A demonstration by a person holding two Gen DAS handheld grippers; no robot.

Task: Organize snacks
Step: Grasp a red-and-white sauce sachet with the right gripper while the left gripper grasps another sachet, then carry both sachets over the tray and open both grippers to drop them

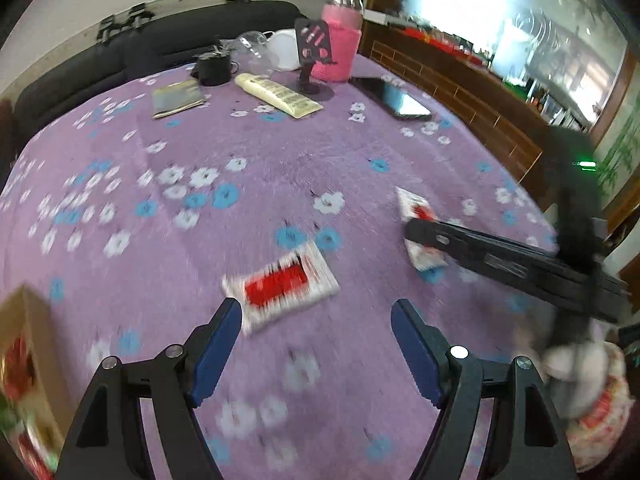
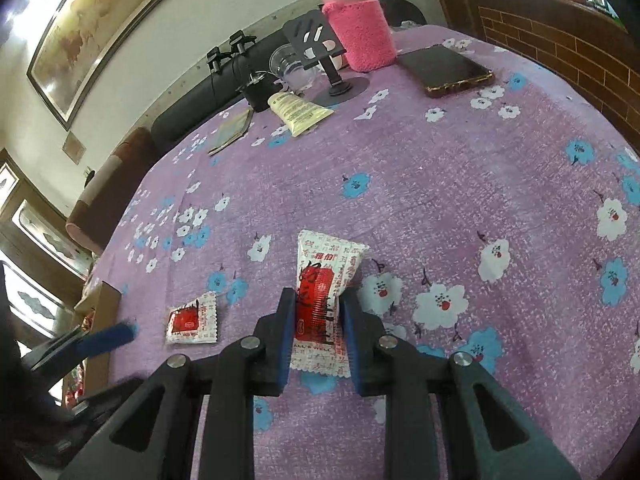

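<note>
2 snack packets, white with red panels, are in play on the purple flowered bench (image 2: 460,168). Landmark for all places: the pink-sleeved bottle (image 2: 360,36) at the far edge of the bench.

Packet 1 (image 2: 320,296): lies lengthwise away from the right wrist camera, long axis pointing roughly toward the pink-sleeved bottle, on the near side of the bench well apart from it. The right claw (image 2: 316,320) is pinching this packet across its short width, blue pads pressed on both long edges near the middle; its bottle-ward end sticks out past the fingertips. Whether it is already lifted off the cloth cannot be told.

Packet 2 (image 1: 282,286): lies flat, apart from packet 1, also on the near side well apart from the bottle. Seen from the left wrist, its long axis runs crosswise, slightly slanted, just ahead of the left claw (image 1: 316,320). That claw is spread wide, nothing between the pads; the left fingertip's tip sits at the packet's near corner. View is motion-blurred.

Judgement: left hand is the nearer one to packet 2. With the long axis across the opening, closing as it stands would catch the packet end to end; a roll of the wrist, or a grip on the short width, looks the surer choice.

A box (image 1: 28,360) with red wrappers inside stands at the near bench edge, farthest from the bottle; likely the destination.

Around the bottle: phone (image 2: 446,70), phone stand (image 2: 320,40), cream tube (image 2: 298,110).
</note>
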